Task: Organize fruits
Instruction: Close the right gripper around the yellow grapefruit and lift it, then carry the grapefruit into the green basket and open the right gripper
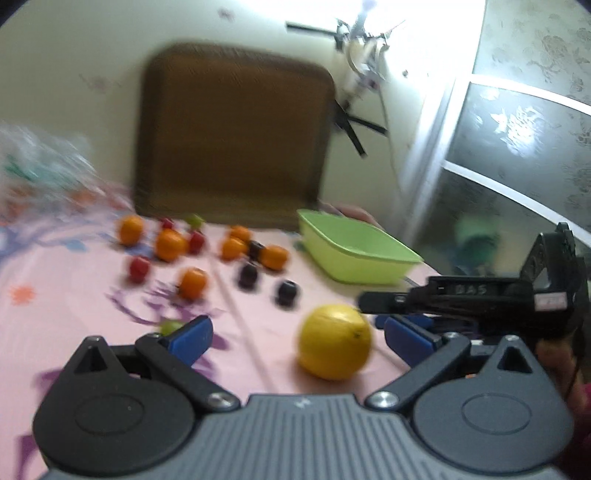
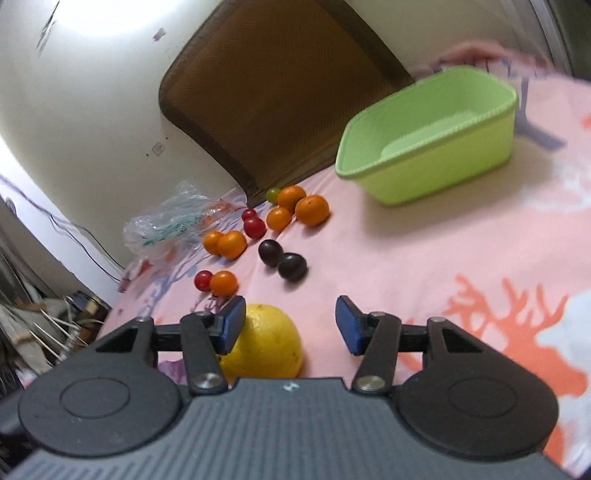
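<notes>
Yellow and round, the lemon sits on the pink cloth, partly between the right gripper fingers, touching the left one (the other stands clear). Left gripper fingers are wide open, holding nothing. Small oranges, red tomatoes and dark plums lie scattered near the empty green tub.

A cream wall stands behind a brown chair back. Bright light glares at upper right beside patterned frosted glass panels. A pink printed cloth covers the surface; clutter lies at left.
</notes>
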{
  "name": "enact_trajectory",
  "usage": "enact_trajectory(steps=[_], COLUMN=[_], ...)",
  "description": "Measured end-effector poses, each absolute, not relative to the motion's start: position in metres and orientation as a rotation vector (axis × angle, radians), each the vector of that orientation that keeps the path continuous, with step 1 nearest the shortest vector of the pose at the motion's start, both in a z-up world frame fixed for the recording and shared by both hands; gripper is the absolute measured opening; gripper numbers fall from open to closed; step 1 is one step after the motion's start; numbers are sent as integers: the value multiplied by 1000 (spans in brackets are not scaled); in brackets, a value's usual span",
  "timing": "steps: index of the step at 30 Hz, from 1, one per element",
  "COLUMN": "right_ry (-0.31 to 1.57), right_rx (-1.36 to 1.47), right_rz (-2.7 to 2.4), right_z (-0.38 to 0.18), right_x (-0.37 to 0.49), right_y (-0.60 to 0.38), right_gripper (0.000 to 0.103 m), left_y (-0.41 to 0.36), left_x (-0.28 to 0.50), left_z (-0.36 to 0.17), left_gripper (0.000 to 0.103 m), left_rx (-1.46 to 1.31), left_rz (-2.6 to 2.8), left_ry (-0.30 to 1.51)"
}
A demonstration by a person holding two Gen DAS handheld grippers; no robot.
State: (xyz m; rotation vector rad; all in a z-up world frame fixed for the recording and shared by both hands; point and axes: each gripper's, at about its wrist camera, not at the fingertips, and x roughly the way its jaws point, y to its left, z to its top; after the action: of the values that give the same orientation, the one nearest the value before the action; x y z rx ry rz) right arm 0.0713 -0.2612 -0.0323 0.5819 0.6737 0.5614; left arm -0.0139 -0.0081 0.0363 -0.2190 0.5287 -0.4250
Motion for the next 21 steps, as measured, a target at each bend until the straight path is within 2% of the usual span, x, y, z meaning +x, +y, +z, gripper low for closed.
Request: enact_trajectory(steps=[5,6,8,13,14,17,18,19,20,21], right_ry=[562,532,472,369,355,340,350,362,376,369], right_rx=[437,389,250,-100,-137,-182,-187,-193,-199,-209], right_rz=[628,645,676,669,669,690,706,713,721,708], right_z=[-24,-24,-25,-32,-33,-34,-36,-39,-42,-45], right_x=[59,54,41,28,30,41,48,53,59,64], right_y=[-253,-257,-263,-225,-218,-205,-200,-196,-194,-192], right_gripper=[58,59,70,71,76,82,82,80,80,73], left_y=[-8,-6,-2,-4,-7,-18,-21,-25,-28,-30], left_x=[7,10,17,41,45,55,56,58,59,60], left_z=[32,31,31,32,32,28,25,21,17,16], left_gripper=[102,102,102,98,98,87,79,65,65,65], left_rx=[-336,-348,-358,-357,-350,-322,-315,-309,-303,-300], left_rz=[-498,-502,-499,-486,-484,-490,-495,-502,-504,-496], left_ry=[640,647,662,695,699,735,752,774,793,796])
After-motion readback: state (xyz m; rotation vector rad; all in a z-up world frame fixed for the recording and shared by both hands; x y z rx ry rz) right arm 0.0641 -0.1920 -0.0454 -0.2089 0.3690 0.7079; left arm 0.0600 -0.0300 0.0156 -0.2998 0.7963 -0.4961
